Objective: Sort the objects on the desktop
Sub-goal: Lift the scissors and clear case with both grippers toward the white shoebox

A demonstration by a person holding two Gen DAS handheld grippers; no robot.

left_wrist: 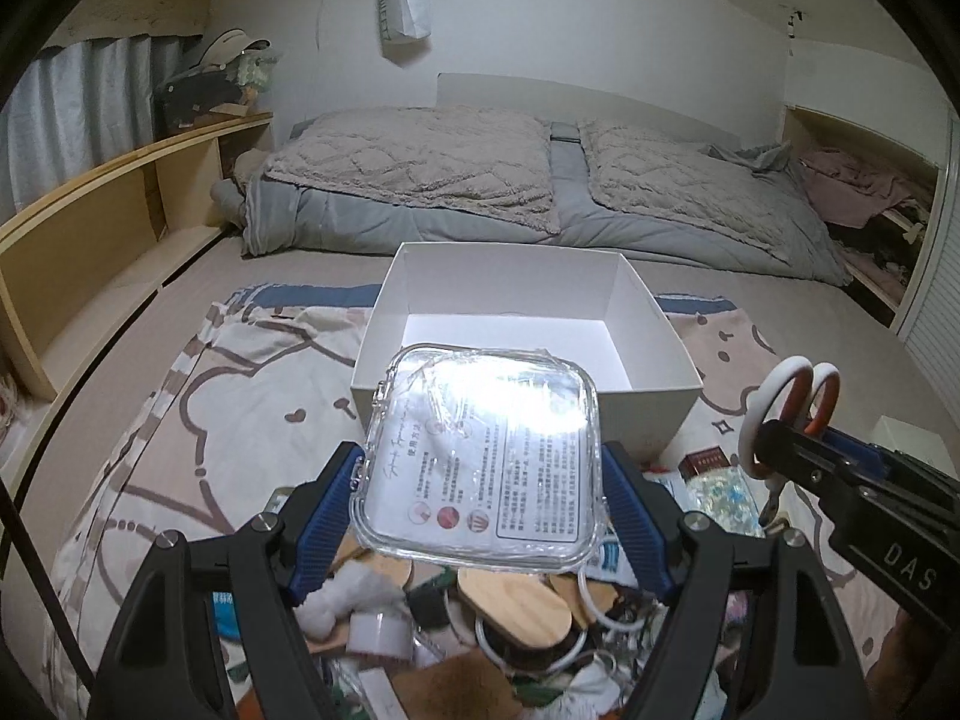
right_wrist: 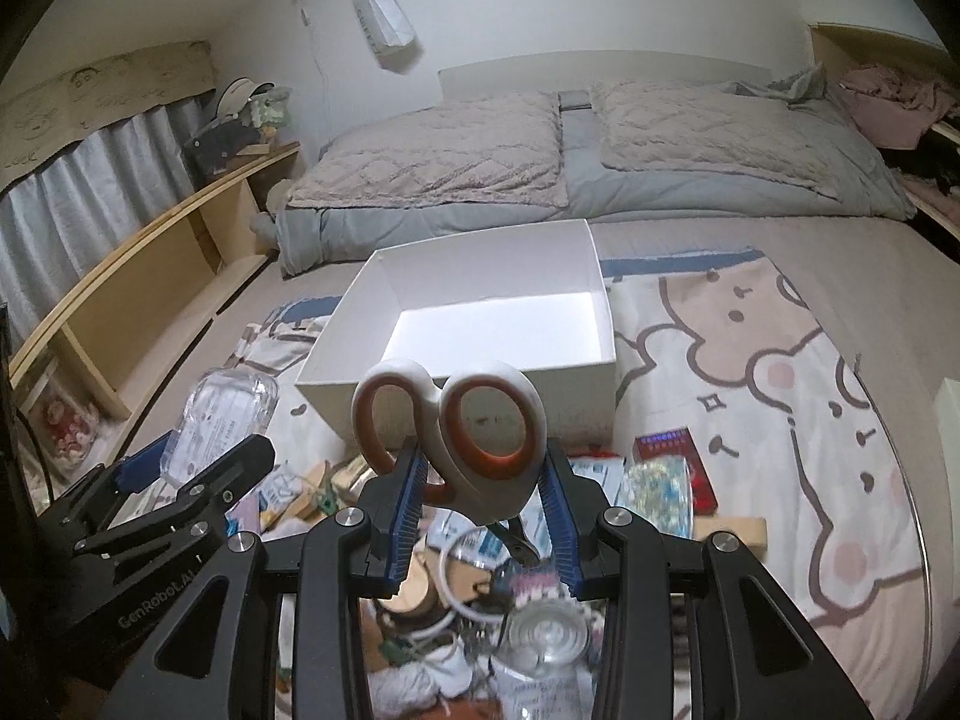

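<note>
My left gripper point(left_wrist: 483, 495) is shut on a clear plastic case point(left_wrist: 480, 456) with a printed label, held above the clutter just in front of the empty white box point(left_wrist: 528, 387). My right gripper point(right_wrist: 483, 489) is shut on white-and-orange scissors point(right_wrist: 456, 426), handles up, blades pointing down, also in front of the white box point(right_wrist: 462, 390). The scissors point(left_wrist: 786, 414) and right gripper point(left_wrist: 798, 450) show at the right of the left wrist view. The case point(right_wrist: 219, 420) and left gripper point(right_wrist: 198, 456) show at the left of the right wrist view.
A pile of small items lies under both grippers: wooden pieces point(left_wrist: 516, 603), white rings point(right_wrist: 456, 594), a red packet point(right_wrist: 666, 441), a glittery packet point(right_wrist: 657, 489), a clear jar point(right_wrist: 546, 636). All rest on a bear-print blanket point(right_wrist: 750, 360). A bed with grey quilts point(left_wrist: 540, 180) lies behind; wooden shelves point(left_wrist: 102, 240) stand left.
</note>
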